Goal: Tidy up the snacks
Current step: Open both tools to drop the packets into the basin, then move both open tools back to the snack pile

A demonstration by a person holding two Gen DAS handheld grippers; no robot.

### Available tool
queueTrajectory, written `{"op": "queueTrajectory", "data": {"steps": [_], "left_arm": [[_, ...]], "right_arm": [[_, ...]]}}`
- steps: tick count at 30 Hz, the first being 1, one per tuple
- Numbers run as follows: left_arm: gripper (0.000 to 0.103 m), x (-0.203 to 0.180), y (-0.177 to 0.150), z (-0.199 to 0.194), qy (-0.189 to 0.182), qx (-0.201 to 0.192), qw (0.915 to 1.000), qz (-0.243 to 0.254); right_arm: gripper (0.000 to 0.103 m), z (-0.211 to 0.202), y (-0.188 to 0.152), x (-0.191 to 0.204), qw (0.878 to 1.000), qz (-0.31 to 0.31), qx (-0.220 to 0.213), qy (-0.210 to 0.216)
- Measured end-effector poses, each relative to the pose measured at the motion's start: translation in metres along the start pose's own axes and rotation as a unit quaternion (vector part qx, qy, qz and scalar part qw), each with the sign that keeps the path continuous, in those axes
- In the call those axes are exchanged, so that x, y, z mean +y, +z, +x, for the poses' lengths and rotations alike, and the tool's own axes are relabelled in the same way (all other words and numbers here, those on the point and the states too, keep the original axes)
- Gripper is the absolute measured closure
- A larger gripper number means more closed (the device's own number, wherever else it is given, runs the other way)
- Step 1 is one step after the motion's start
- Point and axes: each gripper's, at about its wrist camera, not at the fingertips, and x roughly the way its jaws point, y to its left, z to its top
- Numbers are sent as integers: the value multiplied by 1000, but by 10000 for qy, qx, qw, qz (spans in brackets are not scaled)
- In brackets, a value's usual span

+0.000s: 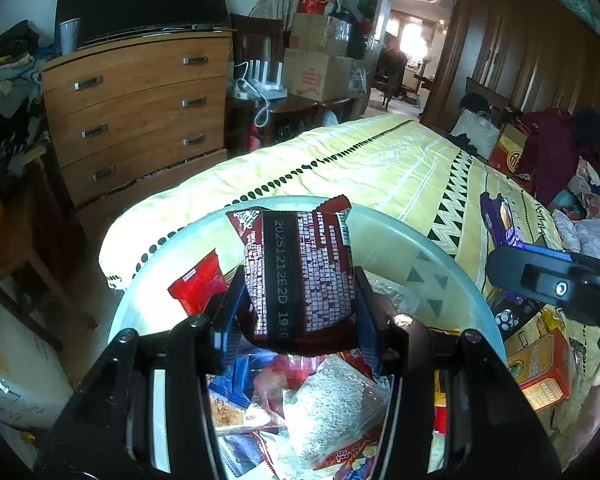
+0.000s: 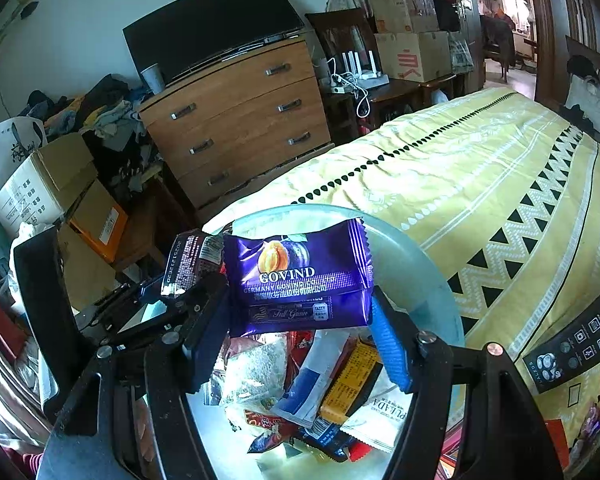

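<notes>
Left wrist view: left gripper [image 1: 300, 300] jaws partly closed, clamped on a dark red snack packet [image 1: 300, 268], printed back facing the camera, held above a pale round bowl [image 1: 400, 240]. The bowl sits on the near end of the yellow patterned bed [image 1: 360, 160] and holds mixed snack packs, a red packet [image 1: 198, 284] at its left. Right gripper [image 1: 548, 284] shows at right edge with a purple packet; an orange-red box [image 1: 540, 368] lies near right on bed.

Right wrist view: right gripper [image 2: 300, 320] jaws fairly wide, purple GOVIND snack packet [image 2: 300, 276] pinched between them above the same bowl [image 2: 412, 264]. Red packet [image 2: 192, 260] in left gripper just left of it. Wooden dresser [image 2: 240, 120] far left.
</notes>
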Motion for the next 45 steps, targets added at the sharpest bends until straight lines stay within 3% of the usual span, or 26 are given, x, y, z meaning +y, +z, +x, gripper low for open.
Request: {"op": "queueTrajectory", "data": {"steps": [8, 17, 20, 22, 25, 28, 32, 34, 36, 39, 40, 42, 44, 45], "left_arm": [[50, 5, -1, 6, 90, 162, 9998, -97], [20, -3, -1, 2, 277, 91, 9996, -7], [18, -9, 2, -9, 294, -98, 9995, -48], [17, -19, 4, -25, 230, -345, 9991, -92], [16, -40, 5, -47, -11, -646, 9979, -38], [16, -85, 2, -77, -445, -942, 9944, 181], [16, -179, -25, -130, -1546, -1323, 9732, 1074], [15, -239, -55, -147, -2322, -1227, 9501, 1682], [13, -283, -85, -145, -2833, -956, 9303, 2125], [15, -352, -140, -104, -3148, -287, 9077, 2759], [16, -365, -151, -90, -3163, -94, 9042, 2869], [36, -406, -188, -39, -3091, 557, 8910, 3277], [48, -429, -207, -4, -3094, 1014, 8818, 3413], [50, -441, -219, 14, -3063, 1236, 8790, 3439]], "right_arm": [[26, 10, 0, -1, 9999, 92, 54, -42], [19, -2, -2, -5, 9998, 144, -19, -101], [19, -32, -6, -2, 9983, -16, -458, -367], [19, -70, -18, 0, 9936, -193, -1003, -491], [12, -133, -67, -11, 9805, -234, -1724, -916], [5, -172, -136, -41, 9721, 21, -1809, -1496], [5, -207, -241, -99, 9655, 947, -1363, -2005], [5, -223, -298, -133, 9540, 1632, -1047, -2287], [5, -237, -342, -158, 9410, 2205, -885, -2411], [5, -260, -396, -183, 9214, 2794, -829, -2571], [5, -267, -408, -186, 9184, 2848, -822, -2621], [5, -276, -427, -193, 9149, 2930, -797, -2661], [5, -283, -445, -203, 9117, 3080, -768, -2609], [5, -287, -453, -210, 9099, 3144, -763, -2595]]}}
